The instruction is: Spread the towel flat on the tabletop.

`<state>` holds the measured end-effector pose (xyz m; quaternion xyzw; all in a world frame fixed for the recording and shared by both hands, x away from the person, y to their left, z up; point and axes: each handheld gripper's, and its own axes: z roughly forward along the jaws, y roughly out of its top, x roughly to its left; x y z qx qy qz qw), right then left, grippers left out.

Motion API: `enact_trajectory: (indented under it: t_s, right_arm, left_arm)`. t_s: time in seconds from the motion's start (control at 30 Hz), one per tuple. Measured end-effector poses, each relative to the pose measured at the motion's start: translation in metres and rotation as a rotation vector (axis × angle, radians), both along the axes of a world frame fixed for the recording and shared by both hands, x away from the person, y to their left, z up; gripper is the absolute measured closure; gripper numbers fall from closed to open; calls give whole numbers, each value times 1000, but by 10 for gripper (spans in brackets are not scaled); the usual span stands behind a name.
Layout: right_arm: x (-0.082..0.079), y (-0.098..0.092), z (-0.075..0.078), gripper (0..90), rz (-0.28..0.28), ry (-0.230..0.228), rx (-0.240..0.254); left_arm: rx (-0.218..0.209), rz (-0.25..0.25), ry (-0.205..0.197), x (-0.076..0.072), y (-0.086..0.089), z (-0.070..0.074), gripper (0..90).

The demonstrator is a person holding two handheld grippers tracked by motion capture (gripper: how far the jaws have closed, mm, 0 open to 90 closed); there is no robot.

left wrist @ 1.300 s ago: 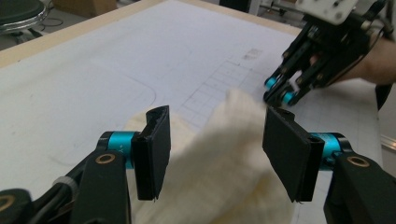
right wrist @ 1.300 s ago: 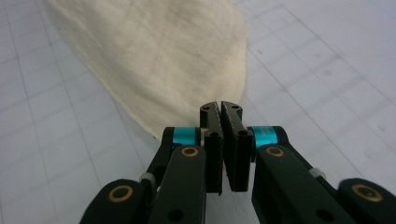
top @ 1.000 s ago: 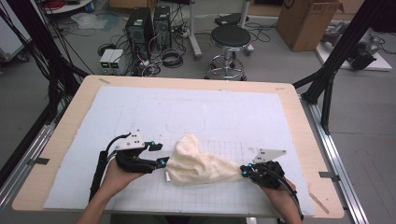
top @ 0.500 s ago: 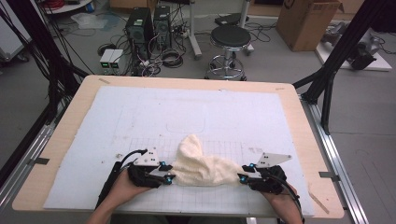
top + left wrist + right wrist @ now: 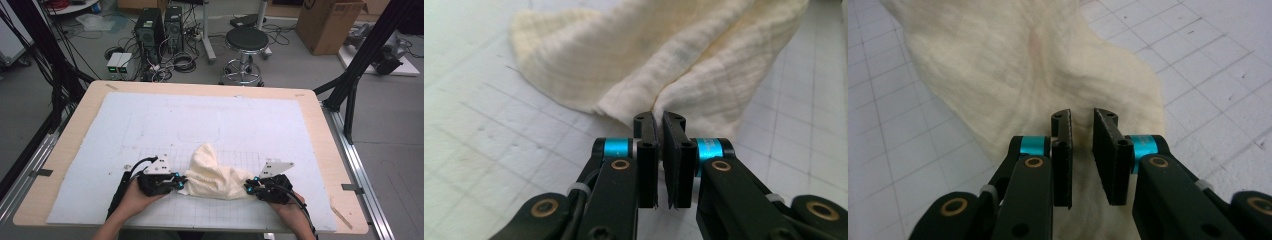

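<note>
I'm at the grasping step: the cream muslin cloth [image 5: 215, 175] lies bunched on the counter [image 5: 150, 130] between my hands. My left hand-held gripper [image 5: 658, 117] has just closed and pinches a fold at the cloth's edge. My right hand-held gripper [image 5: 1082, 122] has been closing over the other end, jaws apart, not yet pressing. Next it must clamp before I pull the cloth taut

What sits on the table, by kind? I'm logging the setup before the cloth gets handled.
Cream cloth: 1
White gridded mat: 1
Hand-held grippers: 2, left gripper and right gripper
Total: 4
</note>
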<state>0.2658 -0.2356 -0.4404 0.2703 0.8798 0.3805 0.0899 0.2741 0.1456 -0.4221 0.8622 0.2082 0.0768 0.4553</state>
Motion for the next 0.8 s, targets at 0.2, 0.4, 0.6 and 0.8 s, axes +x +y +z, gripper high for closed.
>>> enact_trajectory:
  t_s: [0.2,0.4,0.6,0.8]
  right_arm:
    - [-4,18,2,828,44,5,-4]
    - [-8,36,4,830,94,9,9]
    - [-17,35,4,832,111,18,-1]
    - [-22,25,5,822,94,20,16]
  left_arm:
    - [-15,40,-42,-16,33,26,846]
    - [3,73,-64,-37,61,32,850]
    - [43,72,-1,-44,68,7,849]
    - [-58,66,55,-36,71,4,691]
